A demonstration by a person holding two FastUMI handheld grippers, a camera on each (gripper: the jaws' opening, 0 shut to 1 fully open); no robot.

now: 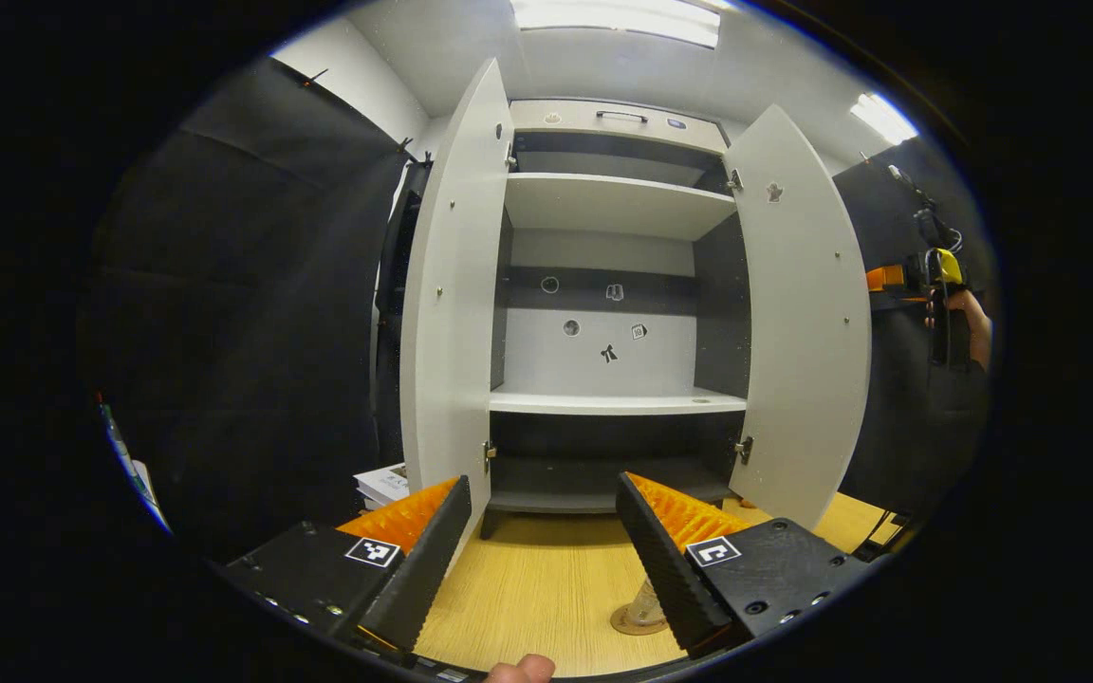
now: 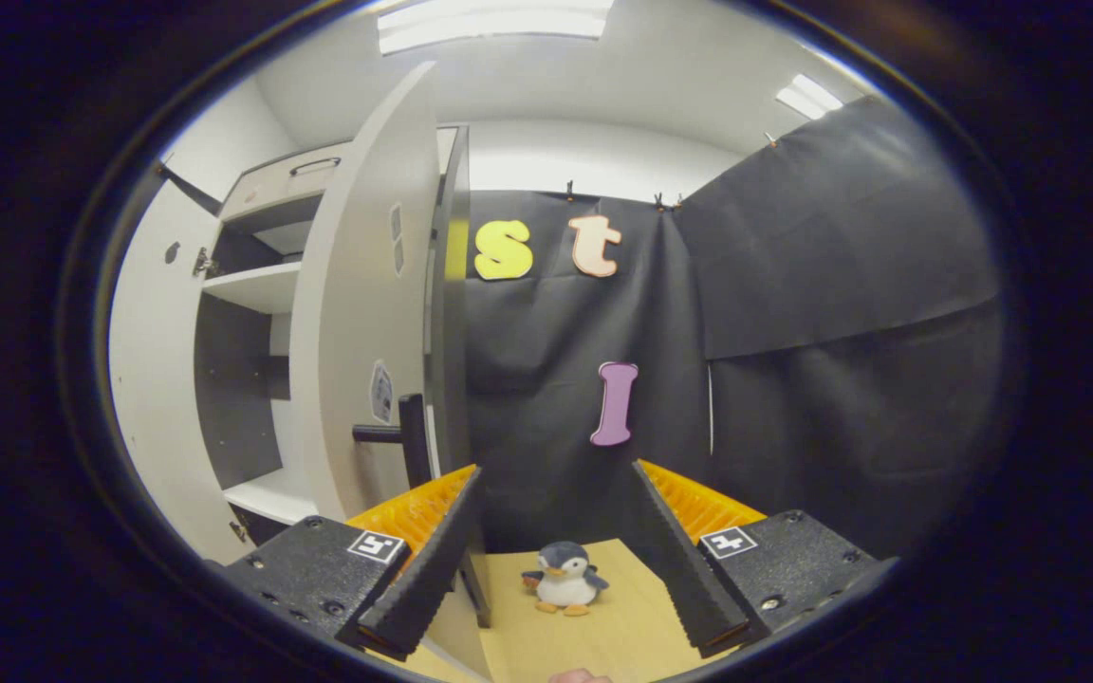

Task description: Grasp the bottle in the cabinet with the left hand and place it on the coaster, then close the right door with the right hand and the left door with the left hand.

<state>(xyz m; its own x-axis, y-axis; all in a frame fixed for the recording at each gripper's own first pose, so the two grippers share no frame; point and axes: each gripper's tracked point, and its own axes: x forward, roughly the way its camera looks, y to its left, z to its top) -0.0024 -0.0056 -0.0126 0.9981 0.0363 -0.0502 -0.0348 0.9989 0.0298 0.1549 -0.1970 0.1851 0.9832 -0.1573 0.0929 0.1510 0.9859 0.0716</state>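
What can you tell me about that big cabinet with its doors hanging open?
The cabinet is tall, white-fronted and dark-lined, standing on a wooden table. Both doors are swung wide: the left door and the right door, each on small metal hinges. The shelves inside look bare; small stickers dot the back panel. The right door's outer face carries a dark bar handle.

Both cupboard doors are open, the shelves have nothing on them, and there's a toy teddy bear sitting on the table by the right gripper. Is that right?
Almost. The toy on the table is a penguin, not a teddy bear; the right gripper view shows it between the open right gripper. Both cabinet doors are indeed open and the shelves bare, as the left gripper view shows.
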